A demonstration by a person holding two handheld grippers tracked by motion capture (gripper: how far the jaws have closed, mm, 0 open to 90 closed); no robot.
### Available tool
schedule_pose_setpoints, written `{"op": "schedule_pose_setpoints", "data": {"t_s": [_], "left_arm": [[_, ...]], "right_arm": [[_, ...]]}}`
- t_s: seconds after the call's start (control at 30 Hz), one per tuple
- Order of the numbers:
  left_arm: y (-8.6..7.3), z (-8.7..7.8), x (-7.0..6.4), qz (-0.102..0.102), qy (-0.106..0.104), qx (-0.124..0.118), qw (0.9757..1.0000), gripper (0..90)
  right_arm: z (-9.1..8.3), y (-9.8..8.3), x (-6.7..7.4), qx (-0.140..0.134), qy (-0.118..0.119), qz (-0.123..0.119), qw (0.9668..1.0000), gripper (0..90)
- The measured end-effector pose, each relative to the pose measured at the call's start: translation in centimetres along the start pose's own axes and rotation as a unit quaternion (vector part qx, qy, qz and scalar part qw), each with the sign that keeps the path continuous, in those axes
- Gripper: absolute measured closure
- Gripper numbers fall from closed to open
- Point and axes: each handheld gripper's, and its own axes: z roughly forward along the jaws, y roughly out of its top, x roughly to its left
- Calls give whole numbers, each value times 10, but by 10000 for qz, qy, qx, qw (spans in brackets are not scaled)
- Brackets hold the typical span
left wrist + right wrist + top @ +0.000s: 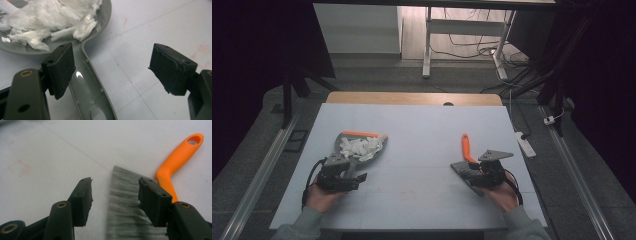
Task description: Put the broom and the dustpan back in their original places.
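A grey dustpan (338, 145) with an orange front edge lies at the table's left, heaped with white paper scraps (360, 146). My left gripper (344, 169) stands open at its near end. In the left gripper view the dustpan's handle (91, 87) runs between the jaws beside the left pad (60, 68), and the scraps (45, 22) lie ahead. At the right lies a brush with an orange handle (466, 146). My right gripper (473, 171) is open over its grey bristles (125, 207), which sit between the jaws untouched. The orange handle (176, 162) points away.
A white mat (417, 150) covers the table, with a wooden strip (412, 98) at its far edge. A white power strip (525, 143) lies just off the right edge. Desk legs and cables stand on the floor beyond.
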Motion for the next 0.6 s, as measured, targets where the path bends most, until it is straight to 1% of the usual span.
{"op": "schedule_pose_setpoints", "data": {"t_s": [0.17, 0.27, 0.43, 0.6], "left_arm": [[-5, -4, -1, 24, -71, -25, 10000, 218], [-4, -5, -3, 53, -93, -43, 9999, 220], [-4, -5, -5, 82, -101, -6, 9999, 220], [-4, -5, -4, 58, -118, -8, 9999, 220]], "right_arm": [[-9, -11, 0, -78, -62, -95, 9999, 447], [-12, -14, -3, -145, -86, -62, 9998, 449], [-13, -15, -5, -216, -61, -86, 9997, 452], [-15, -14, -5, -315, -27, -70, 9995, 453]]}}
